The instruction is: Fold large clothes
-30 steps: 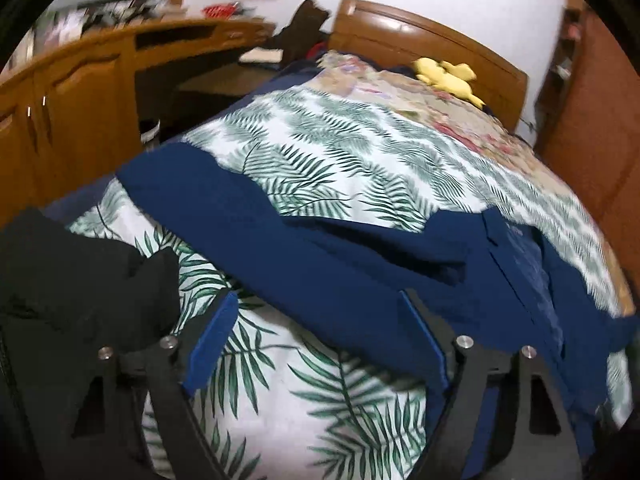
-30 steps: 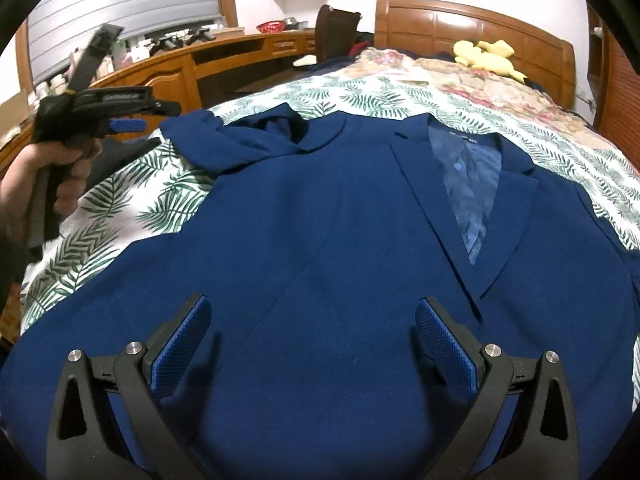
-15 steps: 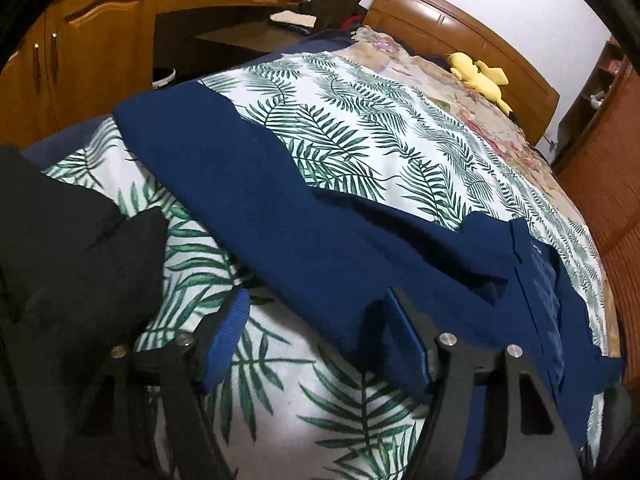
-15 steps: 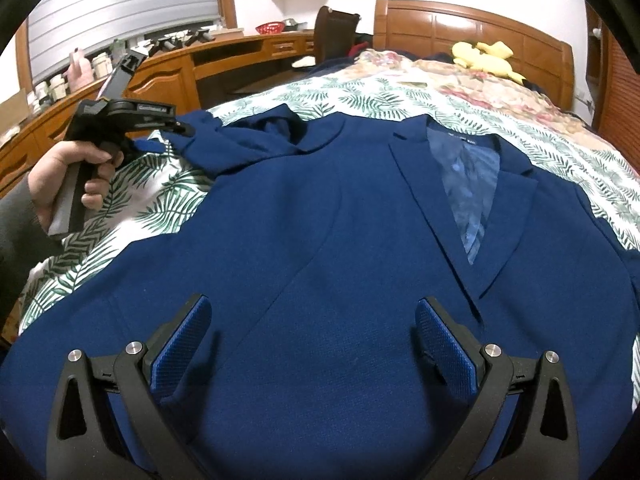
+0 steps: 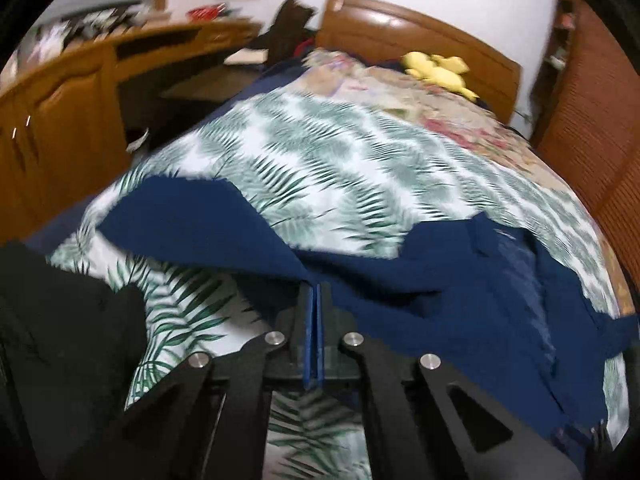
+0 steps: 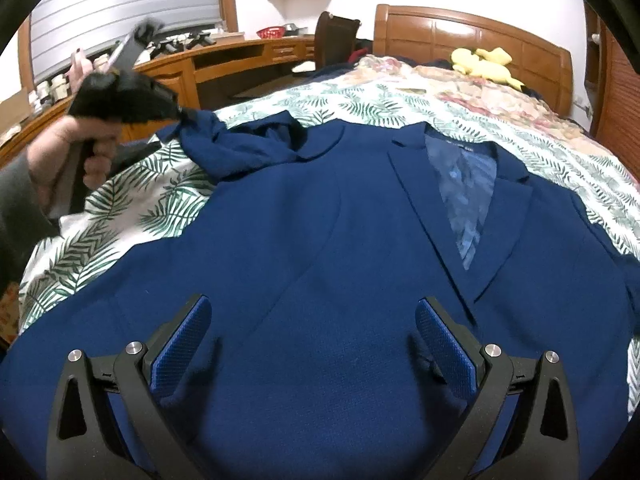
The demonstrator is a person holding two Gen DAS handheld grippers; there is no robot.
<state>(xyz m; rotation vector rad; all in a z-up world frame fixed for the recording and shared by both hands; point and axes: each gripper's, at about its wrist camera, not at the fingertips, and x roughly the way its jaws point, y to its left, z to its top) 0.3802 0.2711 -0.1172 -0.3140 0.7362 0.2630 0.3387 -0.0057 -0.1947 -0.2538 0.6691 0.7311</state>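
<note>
Navy blazer [image 6: 320, 264] spread front-up across the near half of the bed [image 6: 540, 132], lapels open on a pale blue patterned lining [image 6: 464, 200] at about 1 o'clock in the right wrist view. Smooth over the body; rumpled only at the sleeve [image 6: 240, 148], bunched toward 10 o'clock. Sleeve cloth pinched in the left gripper [image 5: 313, 292], fingers pressed flat together on the fabric, lifted off the palm-leaf bedspread [image 5: 320, 168]; same gripper seen blurred at 10 o'clock from the right wrist, held in a bare hand [image 6: 80, 148]. Right gripper [image 6: 312, 340] low over the blazer's lower front, fingers spread wide, gripping nothing. Black garment [image 5: 68, 340] heaped at 8 o'clock in the left wrist view, just beside the raised sleeve. Farther out: floral quilt [image 6: 460, 88], yellow plush toy [image 6: 484, 62] against the wooden headboard [image 6: 460, 28] at 12 to 1 o'clock, curved wooden counter [image 6: 224, 60] with clutter and a red basket [image 6: 270, 33] at 11 o'clock, dark chair [image 6: 334, 36] beside it.
</note>
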